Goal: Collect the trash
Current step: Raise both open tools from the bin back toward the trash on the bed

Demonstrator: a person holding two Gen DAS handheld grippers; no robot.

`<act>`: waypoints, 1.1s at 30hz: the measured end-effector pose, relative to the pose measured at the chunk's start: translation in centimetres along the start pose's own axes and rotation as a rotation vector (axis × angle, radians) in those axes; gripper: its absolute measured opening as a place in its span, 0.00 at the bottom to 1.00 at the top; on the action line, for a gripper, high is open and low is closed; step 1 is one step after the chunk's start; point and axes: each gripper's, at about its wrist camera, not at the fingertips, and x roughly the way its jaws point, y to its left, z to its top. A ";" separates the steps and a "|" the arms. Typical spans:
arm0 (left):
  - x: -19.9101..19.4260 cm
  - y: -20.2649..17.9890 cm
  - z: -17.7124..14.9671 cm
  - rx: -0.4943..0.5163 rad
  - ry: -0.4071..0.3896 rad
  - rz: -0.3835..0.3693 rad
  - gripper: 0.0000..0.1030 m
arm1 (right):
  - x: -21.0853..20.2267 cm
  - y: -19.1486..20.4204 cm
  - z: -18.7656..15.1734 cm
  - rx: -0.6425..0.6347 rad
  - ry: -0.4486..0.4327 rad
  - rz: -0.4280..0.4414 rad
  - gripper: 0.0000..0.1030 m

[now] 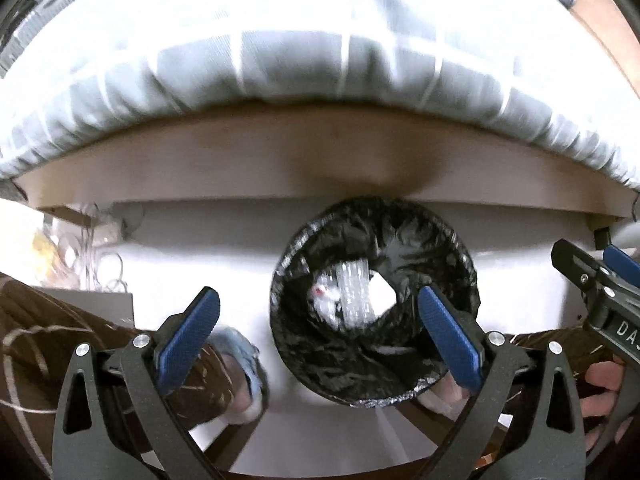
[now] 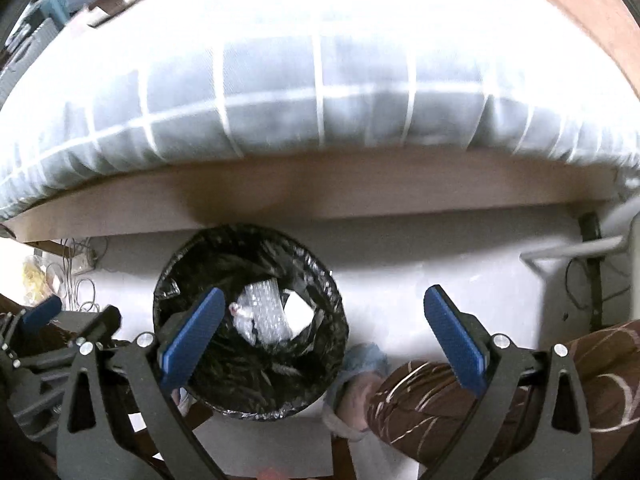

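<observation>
Hovering over the black-lined trash bin (image 1: 374, 300), the left hand-held gripper (image 1: 318, 336) has its jaws spread wide with nothing between them; the right hand-held gripper (image 2: 324, 336) is likewise agape and empty. The crumpled bubble wrap (image 2: 262, 314) and a white scrap already lie at the bottom of the bin, which stands on the pale floor (image 2: 400, 280) against the wooden bed frame (image 1: 240, 164). The likeliest trouble is a low finger catching the loose liner rim and dragging it off, or tipping the light bin against the person's slippered foot (image 1: 244, 364).
</observation>
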 end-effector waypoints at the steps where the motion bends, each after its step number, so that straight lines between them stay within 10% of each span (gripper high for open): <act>1: -0.8 0.1 0.1 0.002 -0.021 -0.002 0.95 | -0.8 0.0 0.1 0.001 -0.022 0.004 0.93; 12: -8.0 1.2 2.4 0.001 -0.243 -0.026 0.95 | -6.8 1.1 1.9 -0.056 -0.246 -0.041 0.93; 33: -14.5 3.7 8.3 -0.024 -0.416 -0.032 0.94 | -12.9 1.6 8.5 -0.039 -0.450 -0.012 0.93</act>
